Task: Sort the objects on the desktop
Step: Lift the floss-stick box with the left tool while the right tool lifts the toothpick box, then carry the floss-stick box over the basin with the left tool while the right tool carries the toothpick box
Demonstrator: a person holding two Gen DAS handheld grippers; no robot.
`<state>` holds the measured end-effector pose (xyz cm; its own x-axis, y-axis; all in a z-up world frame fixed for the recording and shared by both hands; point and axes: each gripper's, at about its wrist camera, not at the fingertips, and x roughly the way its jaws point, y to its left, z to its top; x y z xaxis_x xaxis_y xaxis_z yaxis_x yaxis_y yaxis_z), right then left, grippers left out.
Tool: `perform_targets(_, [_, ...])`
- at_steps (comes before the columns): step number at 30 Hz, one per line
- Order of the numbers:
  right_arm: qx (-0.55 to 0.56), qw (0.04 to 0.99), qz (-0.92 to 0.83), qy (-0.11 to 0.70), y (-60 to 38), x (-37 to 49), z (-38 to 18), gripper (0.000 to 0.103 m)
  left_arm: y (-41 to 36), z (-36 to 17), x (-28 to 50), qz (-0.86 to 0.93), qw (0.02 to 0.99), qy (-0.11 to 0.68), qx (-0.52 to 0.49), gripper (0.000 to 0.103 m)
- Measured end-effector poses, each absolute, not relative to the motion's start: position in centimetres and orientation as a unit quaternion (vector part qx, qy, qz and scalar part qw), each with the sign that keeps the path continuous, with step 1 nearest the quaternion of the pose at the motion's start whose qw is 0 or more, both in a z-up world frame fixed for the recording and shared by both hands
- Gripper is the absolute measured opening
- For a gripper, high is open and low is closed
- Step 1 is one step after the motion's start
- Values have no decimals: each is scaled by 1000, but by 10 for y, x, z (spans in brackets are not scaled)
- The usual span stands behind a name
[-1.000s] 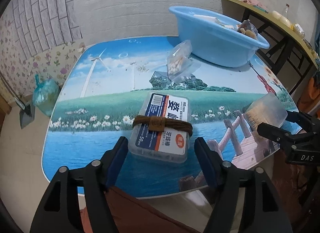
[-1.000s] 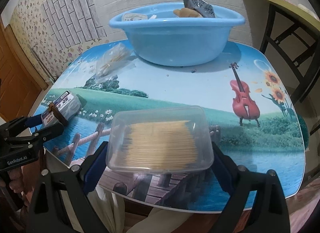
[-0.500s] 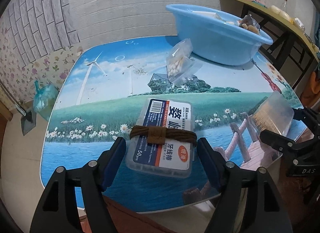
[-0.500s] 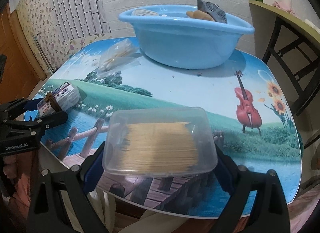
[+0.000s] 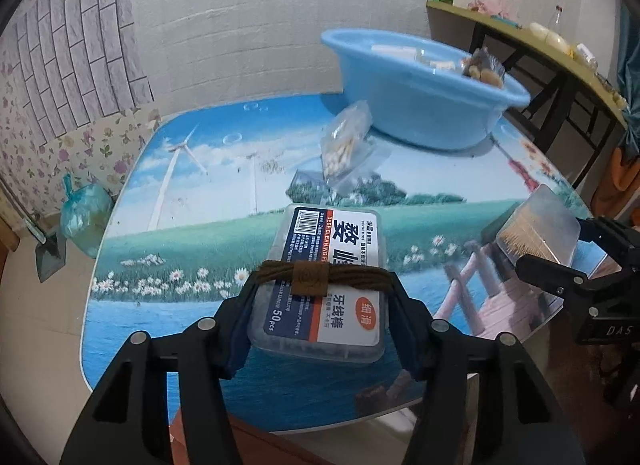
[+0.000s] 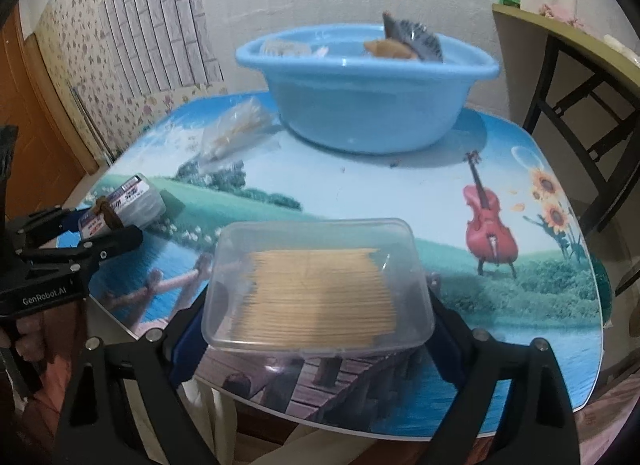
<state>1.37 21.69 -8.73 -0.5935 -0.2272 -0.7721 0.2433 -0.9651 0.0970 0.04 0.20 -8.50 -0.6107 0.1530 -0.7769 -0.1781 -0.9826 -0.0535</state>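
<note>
Both tools angled downward over the counter (image 6: 360, 193) — left tool (image 5: 322, 317) closing on floss box (image 5: 324, 285) (brown-banded); right tool (image 6: 316, 329) holding toothpick box (image 6: 320, 285), jaws wide.

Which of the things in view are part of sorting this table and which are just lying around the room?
Part of the job:
- floss pick box, between the closing left gripper
- toothpick box, held in the right gripper
- clear snack bag
- blue basin, already holding items

Just lying about:
- tied green bag on the floor
- side table with its clutter
</note>
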Motion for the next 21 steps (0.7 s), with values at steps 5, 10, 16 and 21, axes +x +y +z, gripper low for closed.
perform_targets(5, [401,137,-906,-8,223,14,-65,93,1,-59,0,908,93,7,-408,58])
perform_targets(10, [376,138,-916,-23,230,11,-41,93,2,-30,-5,920,85,1,-383,58])
perform_targets(16, [352,138,-925,-31,238,-2,-16,93,12,-8,-23,924,98,2,-369,58])
perform_targets(21, [336,143,-930,-36,244,-17,-1,93,23,3,-45,924,118,2,-363,58])
